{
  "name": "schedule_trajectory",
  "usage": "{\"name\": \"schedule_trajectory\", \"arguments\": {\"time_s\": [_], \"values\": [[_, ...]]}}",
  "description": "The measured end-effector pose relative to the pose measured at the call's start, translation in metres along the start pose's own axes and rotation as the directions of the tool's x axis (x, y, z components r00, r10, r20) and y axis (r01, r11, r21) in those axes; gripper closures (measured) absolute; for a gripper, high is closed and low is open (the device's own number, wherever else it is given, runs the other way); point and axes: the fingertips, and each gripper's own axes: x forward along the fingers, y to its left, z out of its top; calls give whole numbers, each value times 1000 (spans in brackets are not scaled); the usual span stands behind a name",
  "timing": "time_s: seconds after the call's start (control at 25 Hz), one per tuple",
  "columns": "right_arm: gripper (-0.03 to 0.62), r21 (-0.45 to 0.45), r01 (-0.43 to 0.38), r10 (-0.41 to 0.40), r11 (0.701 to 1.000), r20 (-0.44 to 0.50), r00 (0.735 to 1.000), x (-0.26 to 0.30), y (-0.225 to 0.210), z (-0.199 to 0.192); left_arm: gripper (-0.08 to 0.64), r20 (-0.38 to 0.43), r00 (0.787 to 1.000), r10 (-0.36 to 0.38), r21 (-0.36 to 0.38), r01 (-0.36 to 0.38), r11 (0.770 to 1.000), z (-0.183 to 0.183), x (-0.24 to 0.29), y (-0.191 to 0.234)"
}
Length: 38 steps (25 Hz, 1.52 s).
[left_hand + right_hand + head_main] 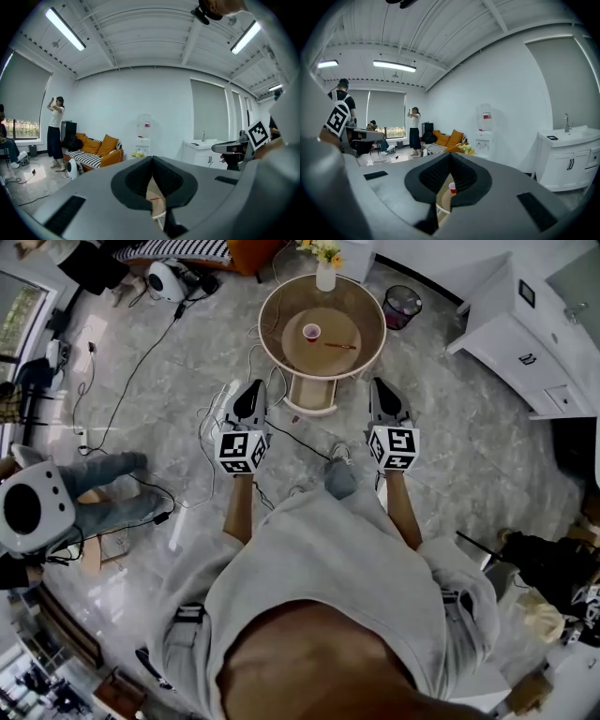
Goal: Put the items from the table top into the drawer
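Note:
A round table (361, 306) stands ahead of me on the marble floor. On its top are a small red cup (311, 332) and a thin red stick (339, 346), with a white vase of flowers (325, 274) at the far rim. Under the top, a drawer (313, 397) is pulled out toward me. My left gripper (251, 388) and right gripper (380, 386) hover short of the table on either side of the drawer, both shut and empty. The left gripper view shows the stick (156, 198) below its jaws. The right gripper view shows the cup (452, 188).
Cables (141, 362) trail over the floor at left, near a seated person's legs (108, 493). A bin (401, 306) stands right of the table and a white cabinet (520, 334) farther right. A sofa (96, 151) and a standing person (55, 131) are across the room.

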Motion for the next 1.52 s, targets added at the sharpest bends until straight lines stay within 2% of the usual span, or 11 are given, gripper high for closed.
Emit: {"name": "schedule_trajectory", "arguments": {"time_s": [0.2, 0.44, 0.8, 1.12, 1.28, 1.52], "values": [[568, -1, -49, 49, 999, -15, 999, 31, -34, 5, 545, -17, 999, 48, -5, -48, 999, 7, 33, -7], [568, 9, -92, 92, 996, -39, 995, 67, -62, 0, 545, -64, 993, 96, -12, -97, 995, -2, 60, -8], [568, 24, -130, 132, 991, -102, 986, 110, -95, -28, 545, -136, 985, 109, -22, -113, 993, -25, 97, -17], [568, 56, -114, 122, 992, -160, 980, 144, -92, -64, 545, -198, 978, 68, -54, -80, 995, -60, 122, -9], [568, 46, -110, 117, 993, -185, 976, 162, -77, -84, 545, -203, 979, 32, -69, -47, 997, -78, 129, 6], [568, 36, -88, 93, 996, -205, 974, 194, -38, -116, 545, -241, 969, -46, -89, 26, 996, -126, 131, 42]]}}
